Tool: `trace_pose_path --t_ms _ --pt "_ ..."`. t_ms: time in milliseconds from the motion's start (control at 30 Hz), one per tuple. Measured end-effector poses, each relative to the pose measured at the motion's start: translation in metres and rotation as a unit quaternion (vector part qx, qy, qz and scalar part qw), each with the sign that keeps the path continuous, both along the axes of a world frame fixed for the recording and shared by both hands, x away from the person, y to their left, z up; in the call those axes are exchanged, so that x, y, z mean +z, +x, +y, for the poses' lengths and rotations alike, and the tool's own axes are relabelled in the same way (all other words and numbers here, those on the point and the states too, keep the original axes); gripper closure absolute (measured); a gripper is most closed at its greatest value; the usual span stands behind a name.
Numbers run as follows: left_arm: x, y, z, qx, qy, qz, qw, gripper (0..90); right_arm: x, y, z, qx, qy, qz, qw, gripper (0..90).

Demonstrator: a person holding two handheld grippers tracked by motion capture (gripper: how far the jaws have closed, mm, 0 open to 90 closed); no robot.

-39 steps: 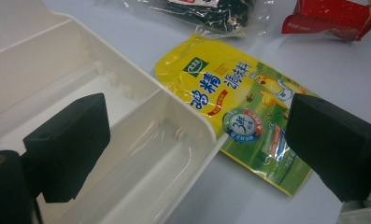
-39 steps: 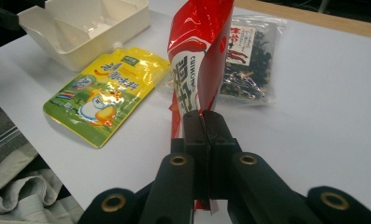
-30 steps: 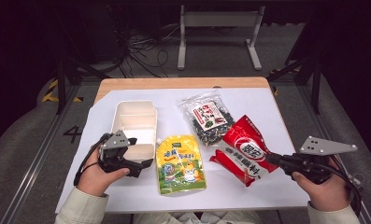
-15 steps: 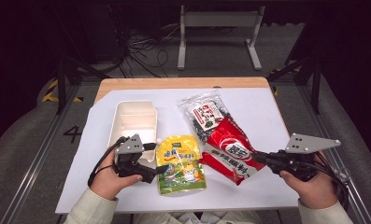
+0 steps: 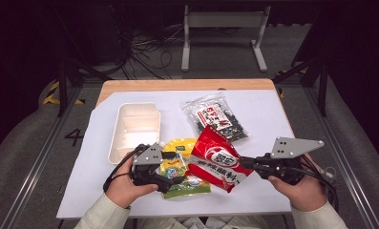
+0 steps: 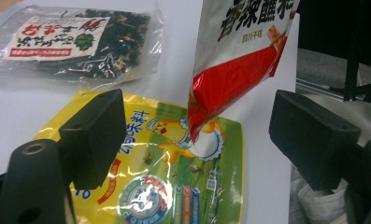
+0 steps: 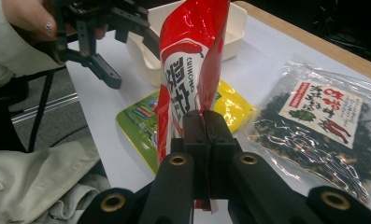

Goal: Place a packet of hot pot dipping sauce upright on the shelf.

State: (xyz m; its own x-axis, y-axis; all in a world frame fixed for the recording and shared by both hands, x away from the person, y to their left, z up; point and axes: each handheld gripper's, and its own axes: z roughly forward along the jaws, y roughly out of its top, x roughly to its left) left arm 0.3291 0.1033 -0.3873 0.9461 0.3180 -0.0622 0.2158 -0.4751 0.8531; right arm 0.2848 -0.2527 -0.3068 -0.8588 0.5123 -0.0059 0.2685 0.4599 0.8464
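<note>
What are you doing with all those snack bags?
A person holds a pair of tongs in each hand at a table. The right tongs are clamped shut on the edge of the red packet and hold it up off the table, over the yellow-green packet. The left tongs stand open around the red packet's lower corner; their jaws have just been closing but don't press on it yet. The seaweed bag and the white container lie untouched.

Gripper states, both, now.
Left gripper: open, jaws just been closing, holding nothing.
Right gripper: shut on the red packet, lifted.
</note>
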Motion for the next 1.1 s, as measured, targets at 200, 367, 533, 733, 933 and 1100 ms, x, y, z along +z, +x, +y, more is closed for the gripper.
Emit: trace_pose_path --t_ms 200,367,533,733,933,1100 --pt "-0.004 0.003 -0.014 -0.026 -0.004 0.005 0.9996 29.5 -0.005 -0.001 0.009 0.018 -0.001 0.001 0.9998 88.8" --pt "-0.009 0.003 -0.029 -0.049 -0.001 0.009 0.9987 34.8 -0.005 -0.005 0.012 0.032 0.004 -0.005 0.9995 88.8" --pt "-0.014 0.003 -0.038 -0.07 0.0 0.02 0.9973 41.1 -0.005 -0.006 0.013 0.038 0.015 -0.008 0.9991 88.8" --pt "-0.015 -0.001 -0.043 -0.097 0.004 0.03 0.9948 72.6 -0.007 -0.004 0.014 0.037 0.022 -0.011 0.999 88.6" --pt "-0.01 -0.005 -0.042 -0.1 0.014 0.043 0.9939 79.3 -0.008 -0.002 0.012 0.03 0.027 -0.014 0.9991 87.8" --pt "-0.004 -0.005 -0.037 -0.096 0.016 0.047 0.9941 80.8 -0.01 0.003 0.009 0.017 0.041 -0.019 0.9988 77.7"
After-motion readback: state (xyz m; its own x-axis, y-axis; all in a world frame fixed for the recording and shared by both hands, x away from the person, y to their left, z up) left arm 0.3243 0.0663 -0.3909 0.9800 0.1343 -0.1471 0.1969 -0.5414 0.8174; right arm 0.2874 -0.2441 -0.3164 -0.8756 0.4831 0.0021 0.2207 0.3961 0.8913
